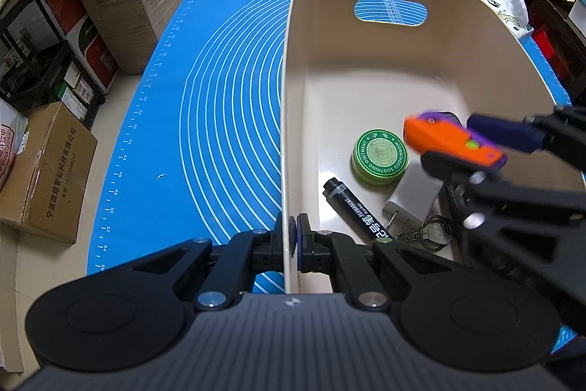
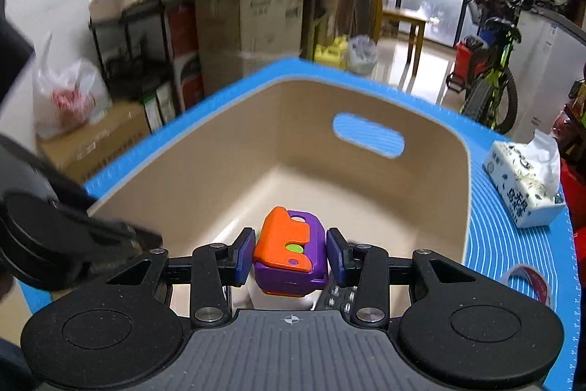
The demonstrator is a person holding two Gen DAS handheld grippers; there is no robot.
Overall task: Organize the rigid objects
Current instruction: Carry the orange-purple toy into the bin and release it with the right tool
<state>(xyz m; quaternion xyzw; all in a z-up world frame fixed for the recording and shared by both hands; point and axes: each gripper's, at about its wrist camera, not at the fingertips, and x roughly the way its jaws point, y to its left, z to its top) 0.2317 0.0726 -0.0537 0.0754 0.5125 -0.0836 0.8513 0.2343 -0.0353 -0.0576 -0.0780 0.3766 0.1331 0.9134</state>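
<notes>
The left gripper (image 1: 293, 239) is pinching the beige bin's (image 1: 289, 61) rim at its 9 o'clock side. The right gripper (image 2: 290, 253), fingers slightly spread, is flanking the orange-purple toy (image 2: 289, 250) over the bin, above the green ointment tin (image 1: 379, 152) and permanent marker (image 1: 357, 209).

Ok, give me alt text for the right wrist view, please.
The right gripper holds an orange-and-purple toy between its fingers above the beige bin on a blue mat. A tissue pack lies to the right.
</notes>
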